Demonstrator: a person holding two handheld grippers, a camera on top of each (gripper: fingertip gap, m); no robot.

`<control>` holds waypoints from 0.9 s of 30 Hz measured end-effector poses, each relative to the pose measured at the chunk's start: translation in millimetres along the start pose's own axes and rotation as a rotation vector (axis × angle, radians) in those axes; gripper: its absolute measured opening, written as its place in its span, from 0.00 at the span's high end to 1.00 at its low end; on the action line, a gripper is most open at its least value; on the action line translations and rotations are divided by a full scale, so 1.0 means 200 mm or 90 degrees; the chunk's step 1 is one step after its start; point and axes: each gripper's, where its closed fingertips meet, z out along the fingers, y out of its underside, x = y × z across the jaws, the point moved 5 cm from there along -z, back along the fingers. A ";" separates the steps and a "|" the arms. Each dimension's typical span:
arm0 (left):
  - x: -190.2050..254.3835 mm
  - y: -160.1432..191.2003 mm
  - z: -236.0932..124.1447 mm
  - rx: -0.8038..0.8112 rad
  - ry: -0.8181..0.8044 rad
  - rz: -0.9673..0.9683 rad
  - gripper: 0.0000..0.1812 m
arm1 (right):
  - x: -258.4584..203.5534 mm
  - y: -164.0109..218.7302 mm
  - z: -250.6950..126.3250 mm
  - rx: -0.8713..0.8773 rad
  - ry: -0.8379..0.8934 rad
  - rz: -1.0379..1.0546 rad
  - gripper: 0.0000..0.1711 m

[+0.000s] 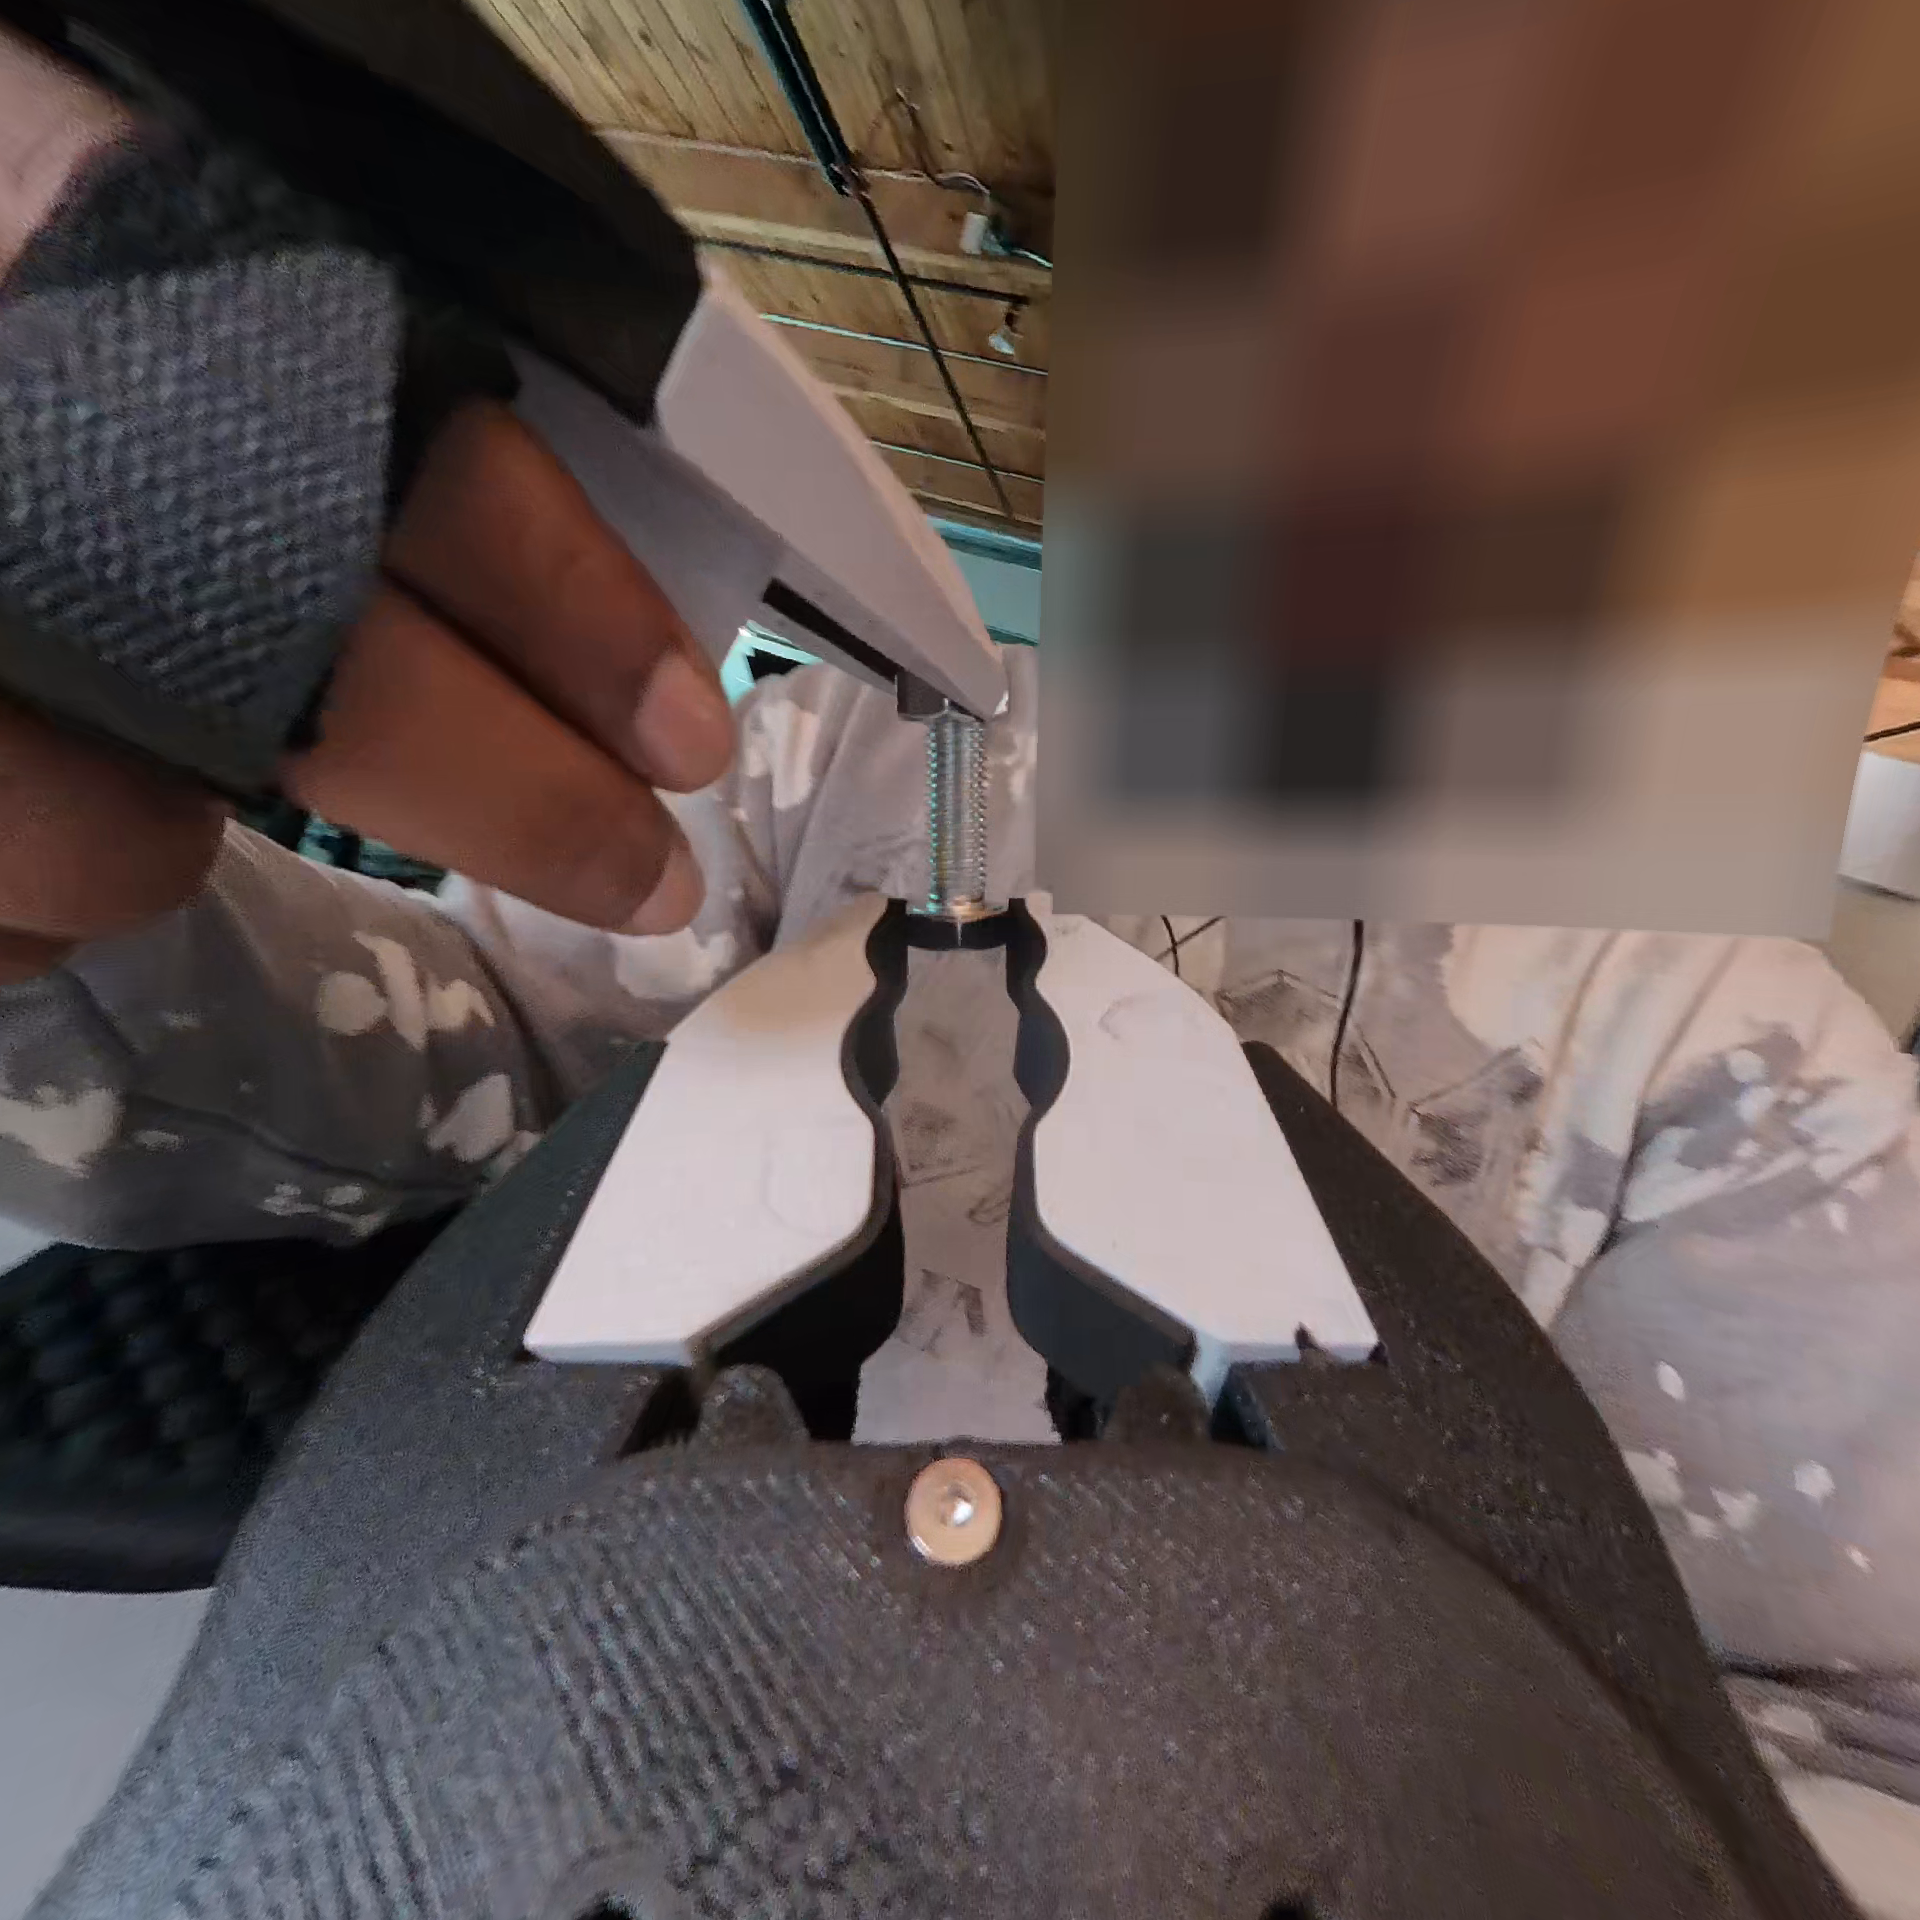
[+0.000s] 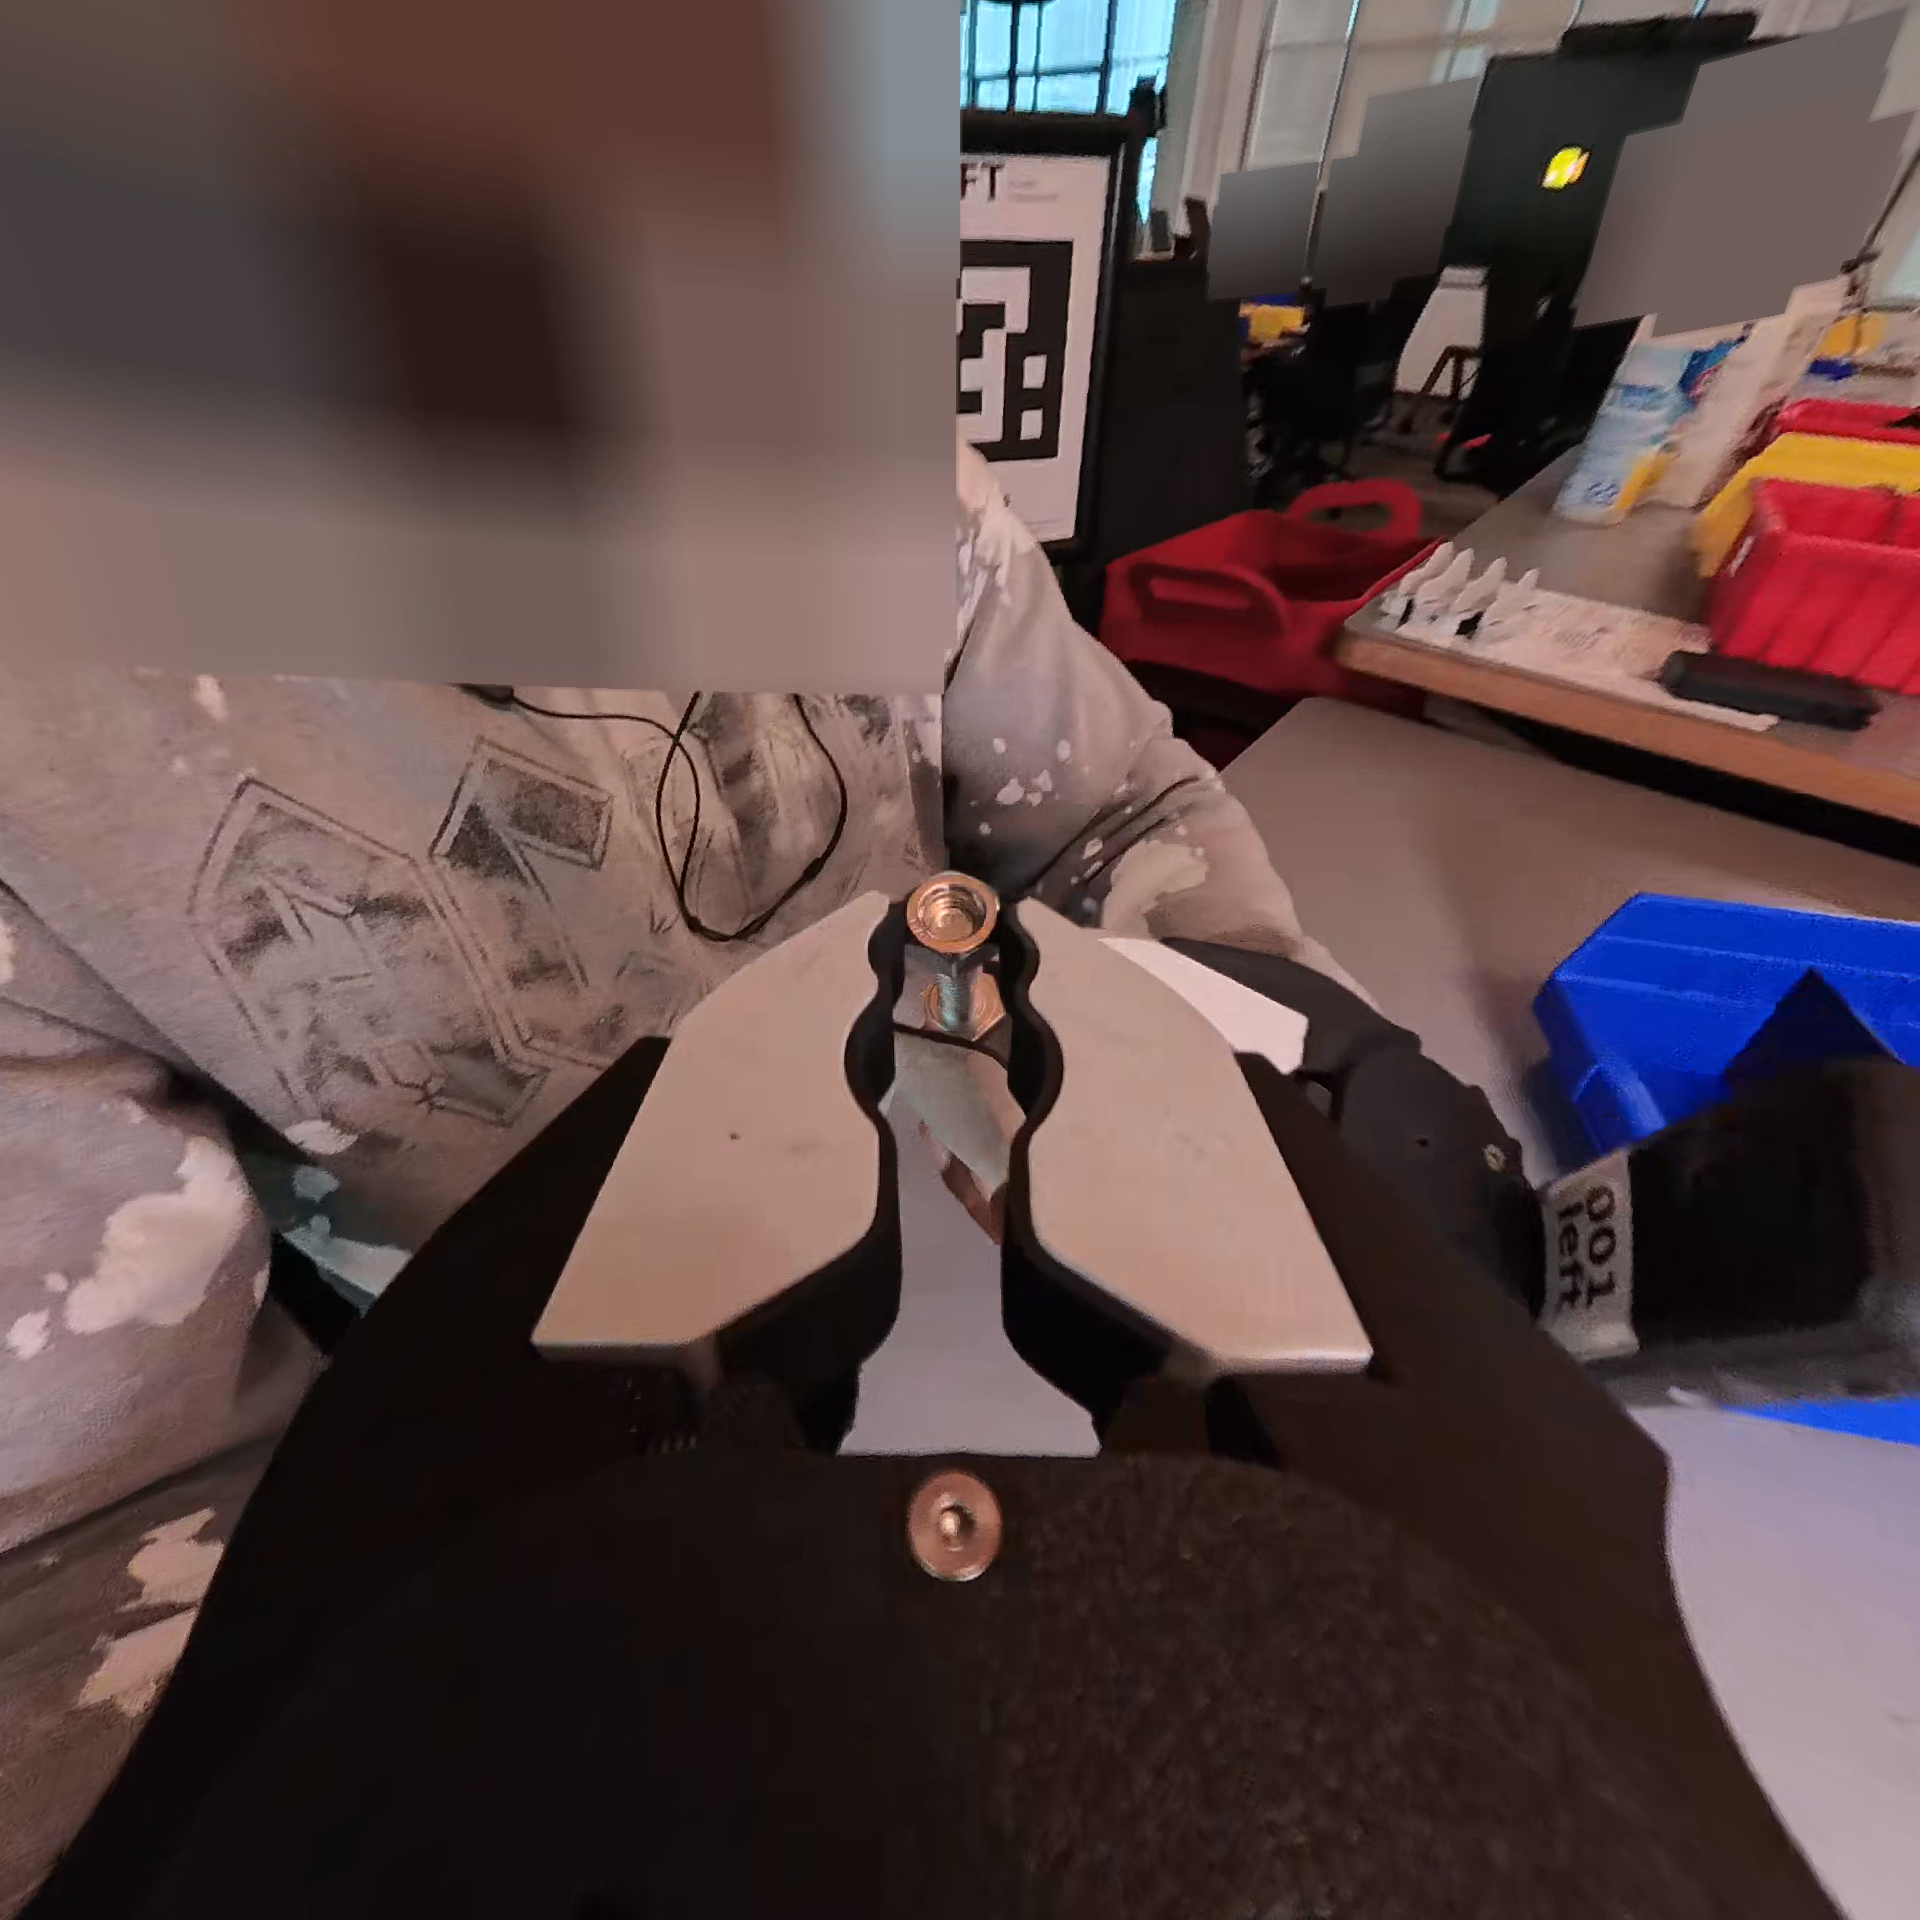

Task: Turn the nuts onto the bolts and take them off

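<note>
The bolt (image 1: 957,800) (small, stiff steel, light but slick on its threads) hangs between both tongs: right tongs (image 2: 953,914) pinch its head, left tongs (image 1: 956,920) pinch the nut (image 2: 961,1006) at its far end — flats likely grip best.

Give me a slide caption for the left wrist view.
Left tool grips the nut at the threaded silver bolt's base; right tool pinches its top.

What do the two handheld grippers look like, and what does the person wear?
Each gripper, left gripper and right gripper, has two flat light grey fingers with wavy black inner edges, set in a black textured body with a round silver screw. The person wears a pale grey paint-splattered sweatshirt and a dark knit fingerless glove.
</note>
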 end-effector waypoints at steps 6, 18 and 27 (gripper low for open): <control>0.00 0.08 0.01 -0.028 0.067 -0.052 0.89 | -0.04 0.03 0.08 -0.075 -0.016 -0.023 0.90; 0.00 -0.26 -0.26 0.201 -0.365 0.269 0.90 | 0.14 -0.13 -0.15 -0.022 0.354 -0.059 0.77; 0.12 -0.41 -0.52 0.356 -0.843 0.496 0.90 | 0.42 -0.17 -0.38 0.227 0.693 0.023 0.80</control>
